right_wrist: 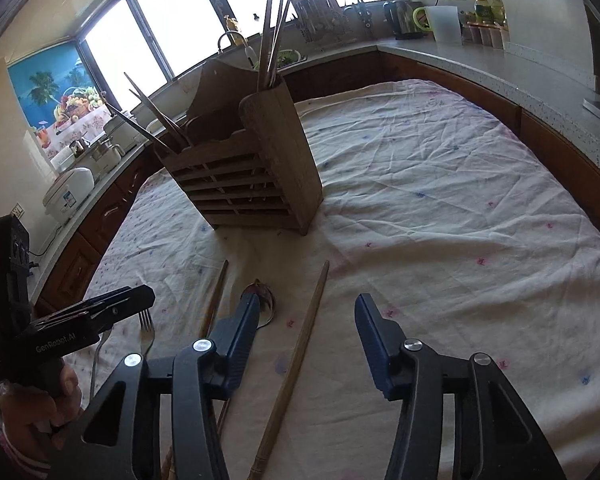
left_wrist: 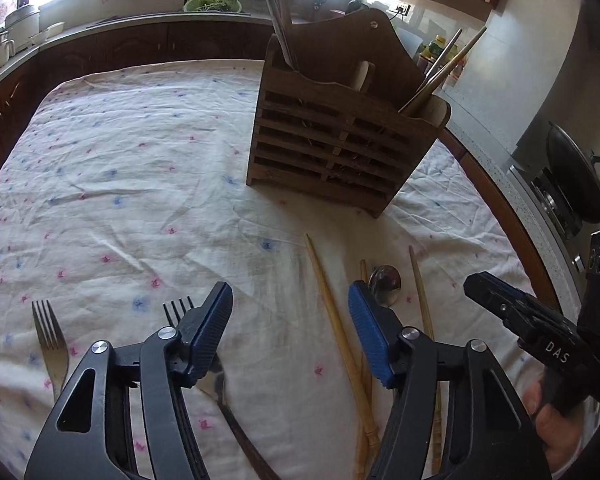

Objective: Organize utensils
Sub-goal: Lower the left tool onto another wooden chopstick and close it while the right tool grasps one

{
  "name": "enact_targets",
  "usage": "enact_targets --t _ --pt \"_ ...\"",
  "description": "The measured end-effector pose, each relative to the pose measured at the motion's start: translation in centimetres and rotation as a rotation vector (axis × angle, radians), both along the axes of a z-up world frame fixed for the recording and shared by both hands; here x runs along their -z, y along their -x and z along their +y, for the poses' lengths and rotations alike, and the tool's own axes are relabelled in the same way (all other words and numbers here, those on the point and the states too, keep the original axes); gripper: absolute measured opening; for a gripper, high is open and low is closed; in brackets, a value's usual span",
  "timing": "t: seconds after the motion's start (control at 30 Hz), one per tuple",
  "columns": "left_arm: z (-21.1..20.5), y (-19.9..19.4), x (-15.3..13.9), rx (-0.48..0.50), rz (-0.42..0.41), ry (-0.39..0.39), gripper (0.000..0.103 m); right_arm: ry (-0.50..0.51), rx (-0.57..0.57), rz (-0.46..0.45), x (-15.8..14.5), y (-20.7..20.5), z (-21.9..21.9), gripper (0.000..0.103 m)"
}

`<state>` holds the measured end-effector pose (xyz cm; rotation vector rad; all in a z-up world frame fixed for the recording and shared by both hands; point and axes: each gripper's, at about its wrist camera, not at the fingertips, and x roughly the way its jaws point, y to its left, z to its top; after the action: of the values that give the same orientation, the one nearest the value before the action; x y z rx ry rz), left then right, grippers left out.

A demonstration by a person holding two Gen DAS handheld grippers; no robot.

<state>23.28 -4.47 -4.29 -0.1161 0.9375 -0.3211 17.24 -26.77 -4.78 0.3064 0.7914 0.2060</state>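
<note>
A slatted wooden utensil holder (left_wrist: 340, 140) (right_wrist: 252, 184) stands on the flowered tablecloth (left_wrist: 140, 184), with chopsticks sticking out of its end compartments. In front of it lie two forks (left_wrist: 50, 340) (left_wrist: 178, 308), a spoon (left_wrist: 386, 284) (right_wrist: 264, 300) and loose chopsticks (left_wrist: 332, 308) (left_wrist: 420, 292). My left gripper (left_wrist: 290, 312) hovers open over the cloth, its left finger above the nearer fork and one chopstick lying below its gap. My right gripper (right_wrist: 306, 320) is also open, and a chopstick (right_wrist: 296, 364) lies on the cloth beneath its gap. Neither gripper's pads touch anything.
Each gripper appears in the other's view, close alongside: the right gripper (left_wrist: 470, 280), the left gripper (right_wrist: 146, 298). A counter wraps around the table, with a rice cooker (right_wrist: 70, 196), a kettle (right_wrist: 402, 20) and a wok (left_wrist: 572, 176). The cloth's right half (right_wrist: 440, 200) holds nothing.
</note>
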Motion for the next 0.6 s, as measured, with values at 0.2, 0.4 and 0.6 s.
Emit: enact_targets --t 0.2,0.4,0.6 --pt "-1.8 -2.4 1.4 0.037 0.039 -0.036 0.051 0.007 0.007 0.056 1.7 -2.3 0.1 0.036" --pt "-3.2 -4.3 2.8 0.070 0.064 -0.054 0.040 0.036 -0.003 0.093 2.6 -4.1 0.4 0.028" --pt "-4.6 -4.4 3.6 0.102 0.042 -0.133 0.031 0.152 -0.035 0.105 3.1 -5.4 2.2 0.024"
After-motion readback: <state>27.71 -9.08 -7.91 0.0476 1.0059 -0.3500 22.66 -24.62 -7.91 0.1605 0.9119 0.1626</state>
